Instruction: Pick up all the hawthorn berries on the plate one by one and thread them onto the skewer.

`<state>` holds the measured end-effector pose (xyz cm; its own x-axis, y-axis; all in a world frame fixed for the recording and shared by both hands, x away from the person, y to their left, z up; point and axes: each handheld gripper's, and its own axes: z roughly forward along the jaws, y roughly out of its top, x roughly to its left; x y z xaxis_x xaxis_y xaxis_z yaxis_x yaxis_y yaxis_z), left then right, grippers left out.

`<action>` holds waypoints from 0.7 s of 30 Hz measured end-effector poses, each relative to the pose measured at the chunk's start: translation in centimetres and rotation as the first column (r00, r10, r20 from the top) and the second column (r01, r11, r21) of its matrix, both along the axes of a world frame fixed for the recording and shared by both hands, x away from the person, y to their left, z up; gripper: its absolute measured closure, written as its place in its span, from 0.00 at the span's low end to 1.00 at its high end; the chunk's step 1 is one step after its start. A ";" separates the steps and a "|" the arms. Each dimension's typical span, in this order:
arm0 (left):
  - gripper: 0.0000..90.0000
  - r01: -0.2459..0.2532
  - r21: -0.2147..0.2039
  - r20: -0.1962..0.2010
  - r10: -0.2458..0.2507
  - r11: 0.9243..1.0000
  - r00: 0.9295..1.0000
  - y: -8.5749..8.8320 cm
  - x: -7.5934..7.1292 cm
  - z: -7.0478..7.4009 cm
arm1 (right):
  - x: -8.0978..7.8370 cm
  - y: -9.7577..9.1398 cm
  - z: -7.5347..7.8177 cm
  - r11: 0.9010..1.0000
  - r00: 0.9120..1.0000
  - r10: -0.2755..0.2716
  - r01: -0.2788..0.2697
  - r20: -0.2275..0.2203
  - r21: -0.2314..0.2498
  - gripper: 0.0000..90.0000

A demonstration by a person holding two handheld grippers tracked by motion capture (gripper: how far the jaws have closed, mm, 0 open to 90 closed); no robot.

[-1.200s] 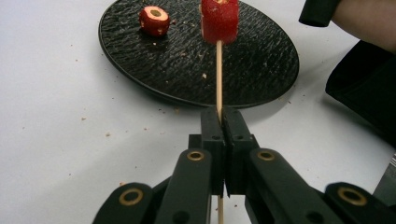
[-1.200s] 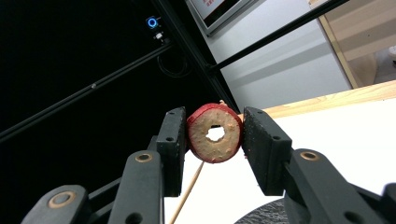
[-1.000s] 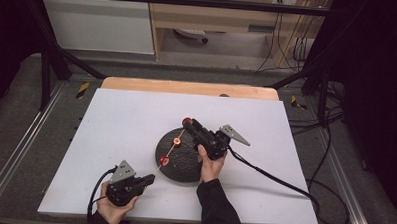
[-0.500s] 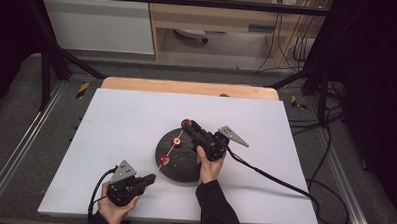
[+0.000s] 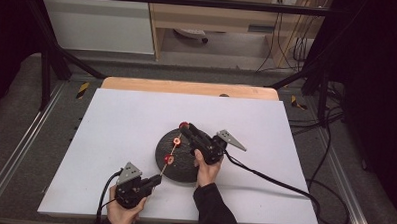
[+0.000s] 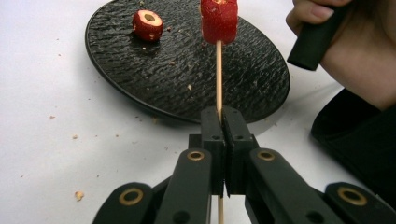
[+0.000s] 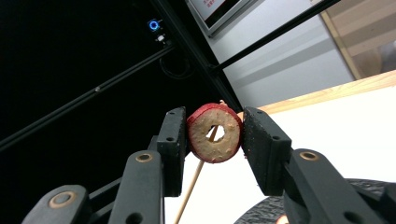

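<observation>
Black textured plate point(image 5: 181, 161) sits near the middle of the white tabletop point(image 5: 111, 124) in the high view. The left gripper point(image 5: 154, 180), at the plate's seven o'clock, points a wooden skewer point(image 5: 169, 153) across it; the right gripper point(image 5: 186, 127) holds a red fruit ring point(image 5: 184, 125) at the skewer's far tip, at twelve o'clock.

Left gripper view: jaws pinched fully on the skewer point(image 6: 218, 74) — one ring point(image 6: 218, 18) threaded, a loose piece point(image 6: 148, 25) on the plate at eleven o'clock.

Right gripper view: narrow jaws clamp the cored ring point(image 7: 215, 133), skewer tip behind its hole.

Threading looks partway done — this ring and the loose piece remain.
</observation>
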<state>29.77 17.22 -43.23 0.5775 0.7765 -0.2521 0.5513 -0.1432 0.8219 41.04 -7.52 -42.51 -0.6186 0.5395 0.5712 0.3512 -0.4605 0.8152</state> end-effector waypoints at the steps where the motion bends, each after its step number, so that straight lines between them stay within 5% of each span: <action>1: 0.98 0.002 -0.002 -0.005 -0.002 1.000 1.000 0.0 0.0 0.0 | -0.1 0.0 0.0 1.000 1.000 0.001 -0.001 0.001 0.000 0.68; 21: 0.99 0.015 -0.001 0.017 -0.015 1.000 1.000 0.1 0.8 0.6 | -2.3 0.8 -1.2 0.996 0.994 0.089 -0.091 -0.065 -0.022 0.68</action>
<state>30.52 17.31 -42.60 0.5937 0.7672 -0.2430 0.5349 -0.1506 0.8314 38.71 -6.73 -43.69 -0.6279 0.4981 0.5981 0.4420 -0.4043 0.8007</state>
